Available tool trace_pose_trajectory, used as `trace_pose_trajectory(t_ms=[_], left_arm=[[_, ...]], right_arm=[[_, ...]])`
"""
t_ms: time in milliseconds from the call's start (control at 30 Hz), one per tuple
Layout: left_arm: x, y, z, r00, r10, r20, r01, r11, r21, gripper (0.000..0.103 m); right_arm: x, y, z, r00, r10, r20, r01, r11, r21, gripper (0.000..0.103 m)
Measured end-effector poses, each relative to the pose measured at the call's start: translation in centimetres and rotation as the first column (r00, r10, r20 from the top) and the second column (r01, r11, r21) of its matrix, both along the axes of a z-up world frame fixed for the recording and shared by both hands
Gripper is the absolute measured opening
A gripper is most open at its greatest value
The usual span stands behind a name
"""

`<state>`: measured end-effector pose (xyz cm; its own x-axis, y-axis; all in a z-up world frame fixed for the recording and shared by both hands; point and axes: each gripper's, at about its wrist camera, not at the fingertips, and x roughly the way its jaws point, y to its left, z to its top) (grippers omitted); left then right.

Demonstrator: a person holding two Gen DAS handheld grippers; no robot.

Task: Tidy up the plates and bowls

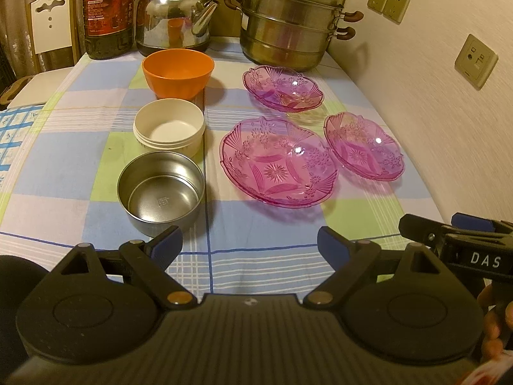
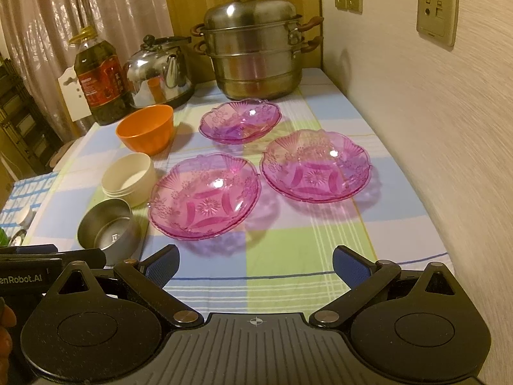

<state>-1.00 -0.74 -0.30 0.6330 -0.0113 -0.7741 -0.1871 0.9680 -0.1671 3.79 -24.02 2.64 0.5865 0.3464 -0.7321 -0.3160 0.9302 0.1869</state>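
Three pink glass plates lie on the checked tablecloth: a large one (image 1: 278,162) (image 2: 205,197), one to its right (image 1: 364,146) (image 2: 315,165), one farther back (image 1: 282,87) (image 2: 239,121). In a row to the left stand a steel bowl (image 1: 161,189) (image 2: 105,227), a white bowl (image 1: 169,127) (image 2: 128,176) and an orange bowl (image 1: 178,73) (image 2: 145,129). My left gripper (image 1: 249,247) is open and empty, near the steel bowl. My right gripper (image 2: 255,264) is open and empty, in front of the plates; it also shows in the left wrist view (image 1: 449,227).
At the back stand a steel steamer pot (image 1: 290,16) (image 2: 253,45), a kettle (image 1: 174,16) (image 2: 160,70) and an oil bottle (image 1: 107,12) (image 2: 99,80). A wall (image 2: 433,128) with sockets runs along the right. A white chair (image 1: 51,21) stands at the left.
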Motion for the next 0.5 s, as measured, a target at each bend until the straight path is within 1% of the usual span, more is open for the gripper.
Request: trace_pose_trajectory(t_ms=[500], left_arm=[[0.04, -0.12, 0.03, 1.0, 0.002, -0.004, -0.002, 1.0, -0.003, 0.09]], right_arm=[[-0.02, 0.07, 0.05, 1.0, 0.001, -0.001, -0.001, 1.0, -0.002, 0.102]])
